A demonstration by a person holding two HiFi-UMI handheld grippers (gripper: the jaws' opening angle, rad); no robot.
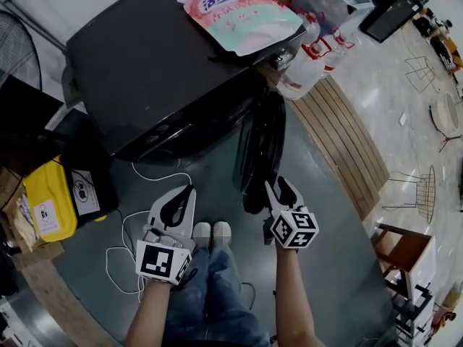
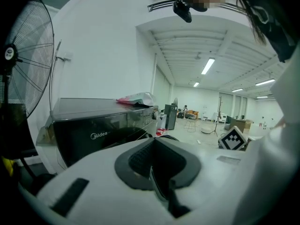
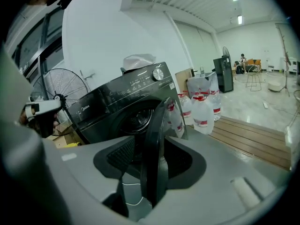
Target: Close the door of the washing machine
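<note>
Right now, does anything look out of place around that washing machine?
The door of the washing machine hangs wide open, its edge showing between the right gripper's parted jaws. A detergent pouch lies on top, at a corner.

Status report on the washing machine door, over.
Left gripper shut, empty. Right gripper open, edge of the round dark glass door between its jaws. Door wide open on black washing machine. Nothing visible in the doorway.

Black washer [image 1: 159, 71], round door [image 1: 262, 150] open, sticking out frnt.
</note>
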